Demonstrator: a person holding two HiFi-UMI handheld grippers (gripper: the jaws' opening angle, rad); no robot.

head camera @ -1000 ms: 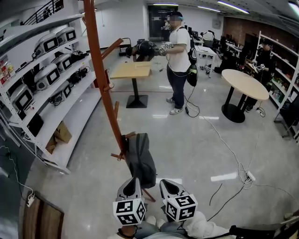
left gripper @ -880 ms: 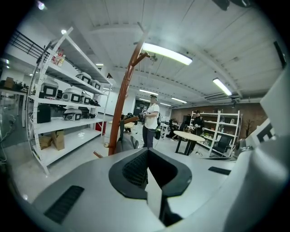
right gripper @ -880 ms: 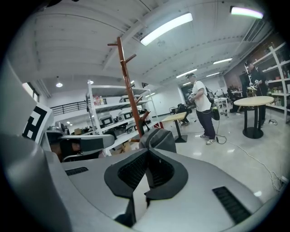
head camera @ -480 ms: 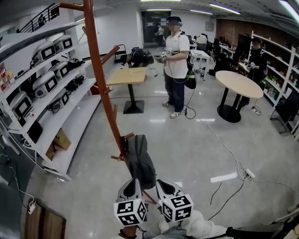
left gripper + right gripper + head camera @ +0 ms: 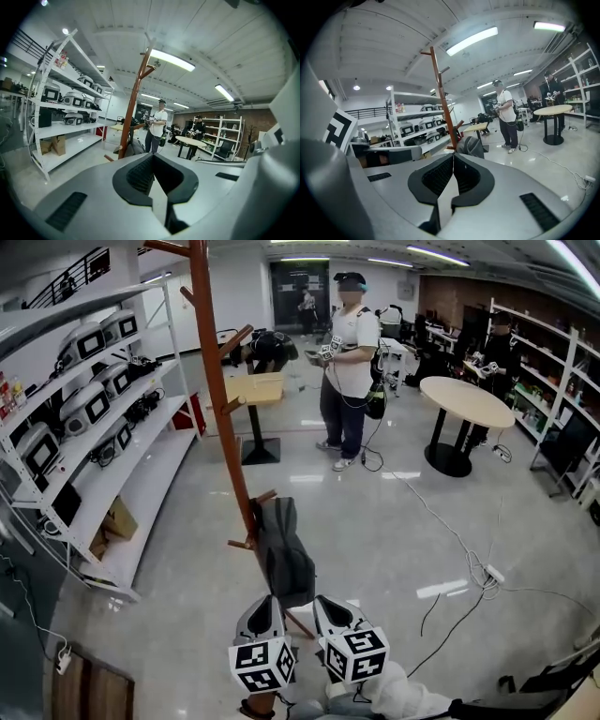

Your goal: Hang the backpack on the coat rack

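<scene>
- Our left tool [image 5: 152, 157] has its jaws brought together at the tips, with nothing between them.
- Our right tool [image 5: 453, 157] is the same: its dark pads meet along a line and hold nothing.
- In the head view both tools sit low in the picture, side by side, pointing forward at the backpack [image 5: 282, 557] and apart from it.
- The backpack is dark grey and hangs from a low peg of the coat rack [image 5: 219, 399].
- Its long axis runs close to upright, top end at the peg and bottom end toward the floor [image 5: 394, 521]. The bottom drifts a little to the right of the top.
- It lies against the right side of the reddish-brown pole, whose upper pegs are bare.
- White shelving [image 5: 89, 460] with boxy devices stands to the left of the rack.
- Beyond the rack, a person in a white shirt [image 5: 346, 357] stands between a square worktop [image 5: 253, 388] and a round worktop [image 5: 467, 399].
- Cables [image 5: 469, 570] trail across the floor on the right.
</scene>
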